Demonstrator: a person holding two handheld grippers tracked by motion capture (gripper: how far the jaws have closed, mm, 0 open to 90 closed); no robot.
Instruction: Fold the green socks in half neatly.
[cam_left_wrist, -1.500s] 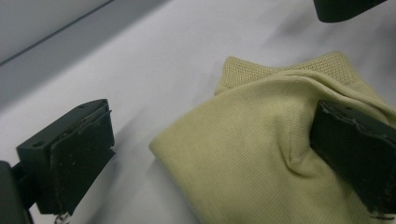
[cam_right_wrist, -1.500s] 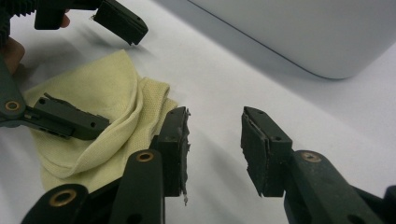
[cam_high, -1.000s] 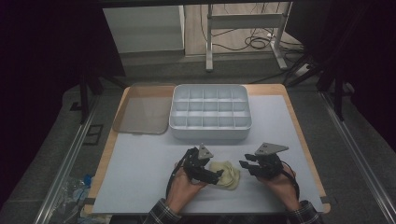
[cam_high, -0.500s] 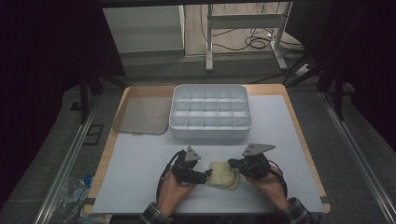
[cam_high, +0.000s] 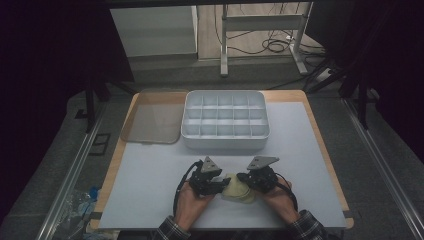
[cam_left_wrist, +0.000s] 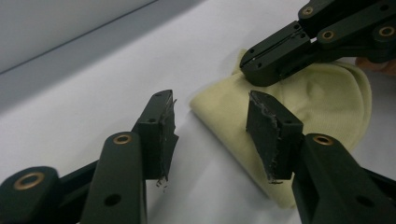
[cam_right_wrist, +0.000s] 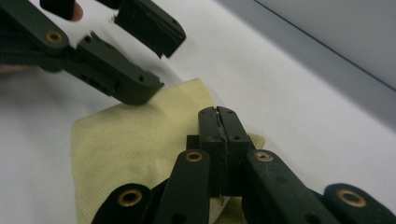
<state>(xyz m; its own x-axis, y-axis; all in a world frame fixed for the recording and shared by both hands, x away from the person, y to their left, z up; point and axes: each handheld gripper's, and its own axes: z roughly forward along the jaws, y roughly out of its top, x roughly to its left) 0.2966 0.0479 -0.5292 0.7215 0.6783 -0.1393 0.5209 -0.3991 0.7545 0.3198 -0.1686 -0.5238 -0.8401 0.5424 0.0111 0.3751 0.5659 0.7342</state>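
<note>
While the folded yellow cloth lies flat near the desk's front edge, about midway along it, both grippers work on it from either side. The right gripper has its fingers pressed fully together over the cloth's right-hand edge; from its own view the pads meet with no gap, and cloth shows on both sides of them, so I judge a thin layer is pinched there, though the fabric between the pads is hidden. The left gripper stands about half open, its fingers having just been closing; one finger rests over the cloth's near edge and the other hangs over bare desk beside it, so the corner of the cloth sits between them without being clamped yet.

The step in hand looks like taking hold of the cloth at two points, ready to lift, fold or spread it. The next move calls for the left fingers to close the rest of the way on the cloth's edge, catching the fabric rather than sliding off it, and then for both hands to move together so the cloth doesn't pull out of the right-hand pinch.

At the desk's far edge sits a white compartment box, with its clear lid beside it at the far left corner, both well apart from the cloth.
</note>
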